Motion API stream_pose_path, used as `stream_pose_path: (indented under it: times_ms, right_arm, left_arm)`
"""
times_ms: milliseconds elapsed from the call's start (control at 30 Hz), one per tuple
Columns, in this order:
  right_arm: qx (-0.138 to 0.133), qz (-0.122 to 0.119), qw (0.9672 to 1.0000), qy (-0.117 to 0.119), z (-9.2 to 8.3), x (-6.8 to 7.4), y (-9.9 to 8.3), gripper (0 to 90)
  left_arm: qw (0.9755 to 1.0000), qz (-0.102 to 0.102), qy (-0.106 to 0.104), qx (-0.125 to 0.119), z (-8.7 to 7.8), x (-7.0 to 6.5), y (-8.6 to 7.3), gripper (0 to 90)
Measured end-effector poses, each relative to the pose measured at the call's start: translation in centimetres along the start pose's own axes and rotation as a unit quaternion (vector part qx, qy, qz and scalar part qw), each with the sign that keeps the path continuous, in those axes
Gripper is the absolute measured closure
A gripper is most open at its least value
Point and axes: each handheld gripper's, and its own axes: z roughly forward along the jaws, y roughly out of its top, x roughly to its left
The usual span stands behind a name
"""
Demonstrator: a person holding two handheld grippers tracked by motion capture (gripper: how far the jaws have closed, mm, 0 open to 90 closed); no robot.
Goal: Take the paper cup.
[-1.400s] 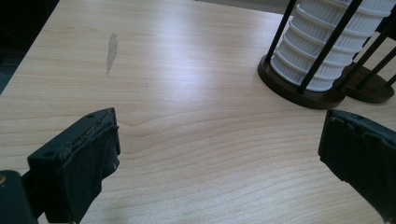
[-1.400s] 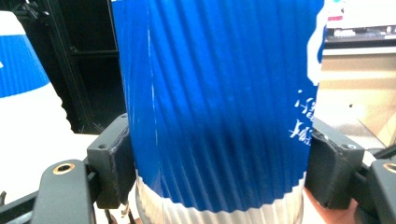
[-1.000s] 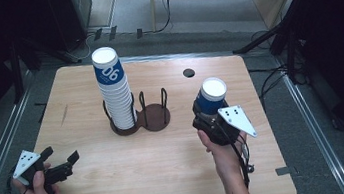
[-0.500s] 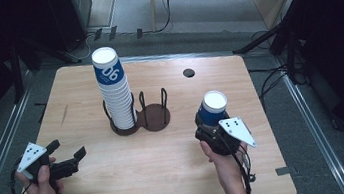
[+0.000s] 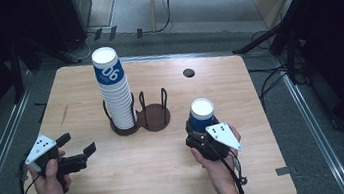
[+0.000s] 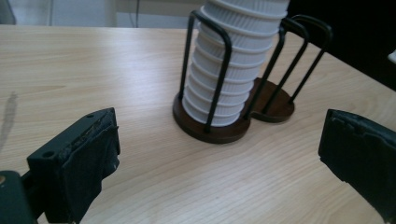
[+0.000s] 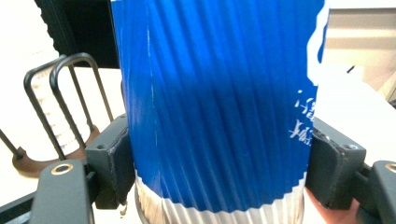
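Observation:
A tall stack of white ribbed paper cups [image 5: 118, 100], topped by a blue one, stands in the left ring of a dark two-ring wire holder [image 5: 154, 118]; the right ring holds nothing. My right gripper [image 5: 202, 132] is shut on a single blue cup [image 5: 202, 115] right of the holder, and its black jaws press both sides of the blue cup [image 7: 219, 102]. My left gripper [image 5: 76, 146] stays open near the table's front left. Its jaws point at the cup stack [image 6: 232, 65] and holder [image 6: 219, 131] from a short distance, with nothing between them.
A small dark round hole [image 5: 188, 72] sits in the wooden table [image 5: 146, 181] near its far edge. Cables and dark stands surround the table on the floor. The holder's wire hoops [image 7: 65, 100] rise left of the held cup.
My right gripper has drawn the blue cup nearer to the person and a little left. My left gripper has shifted slightly forward and right, still open.

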Motion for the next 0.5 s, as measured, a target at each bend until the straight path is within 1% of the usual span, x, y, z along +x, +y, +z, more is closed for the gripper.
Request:
stream_pose_path:
  times_ms: [133, 233, 267, 333, 400, 433, 500]
  right_arm:
    - [0.009, -0.016, 0.9998, 0.004, 0.2, 0.7, -0.7, 22.0]
    - [0.013, -0.029, 0.9994, 0.008, 0.4, 1.5, -1.1, 22.0]
    - [0.015, -0.038, 0.9991, 0.011, 0.4, 1.9, -1.3, 21.9]
    - [0.018, -0.049, 0.9986, 0.013, 0.5, 2.4, -1.6, 21.9]
    - [0.023, -0.049, 0.9984, 0.018, 0.5, 2.8, -1.9, 21.9]
    - [0.023, -0.052, 0.9982, 0.02, 0.6, 3.0, -2.1, 21.9]
    - [0.028, -0.05, 0.998, 0.028, 0.7, 3.4, -2.3, 21.9]
  left_arm:
    - [0.9999, 0.0, -0.012, 0.005, 0.4, -0.5, 0.0, 0.0]
    - [0.9998, 0.006, -0.018, 0.009, 0.6, -0.6, 0.1, 0.0]
    - [0.9997, 0.01, -0.019, 0.011, 0.7, -0.7, 0.1, 0.0]
    - [0.9996, 0.011, -0.023, 0.016, 0.8, -0.8, 0.3, 0.0]
    - [0.9993, 0.015, -0.028, 0.02, 0.9, -1.0, 0.6, 0.0]
    - [0.9991, 0.022, -0.029, 0.021, 0.9, -1.2, 0.7, 0.0]
    - [0.9988, 0.03, -0.032, 0.024, 1.0, -1.6, 1.0, 0.0]
